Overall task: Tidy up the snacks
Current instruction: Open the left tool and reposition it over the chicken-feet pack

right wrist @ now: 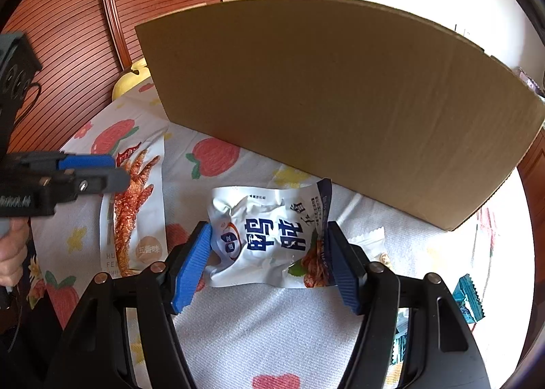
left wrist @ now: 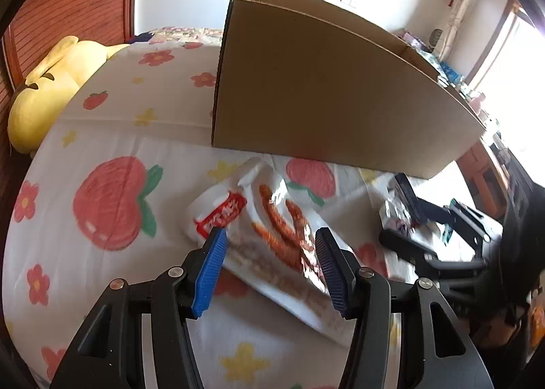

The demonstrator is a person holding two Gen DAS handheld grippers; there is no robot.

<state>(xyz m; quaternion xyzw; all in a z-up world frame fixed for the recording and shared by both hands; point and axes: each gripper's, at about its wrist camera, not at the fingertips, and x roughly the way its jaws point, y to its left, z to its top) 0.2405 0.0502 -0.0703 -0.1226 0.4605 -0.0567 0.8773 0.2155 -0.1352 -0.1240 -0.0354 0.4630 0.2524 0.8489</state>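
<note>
The right claw (right wrist: pixel 267 259) grips a crumpled white packet (right wrist: pixel 269 236) printed with blue characters 鸭肫. The left claw (left wrist: pixel 270 266), spread wide, straddles a white chicken-feet packet (left wrist: pixel 269 239) marked 五香味, lying on the bedsheet (left wrist: pixel 102 137). Beyond both stands a cardboard box (left wrist: pixel 323 93); its contents are hidden.

The right gripper (right wrist: pixel 269 256) has its blue pads pressed against both sides of a crumpled white snack bag with blue lettering (right wrist: pixel 269 236), which lies on the fruit-print bedsheet (right wrist: pixel 272 327) just in front of the tall cardboard box (right wrist: pixel 333 110). To the left of that bag lies a white pouch printed with orange chicken feet (right wrist: pixel 136 205), and the left gripper (right wrist: pixel 92 171) reaches in over its upper part. Right of the bag sit a small pale wrapped snack (right wrist: pixel 374 242) and, farther right, a teal packet (right wrist: pixel 470 297).
</note>
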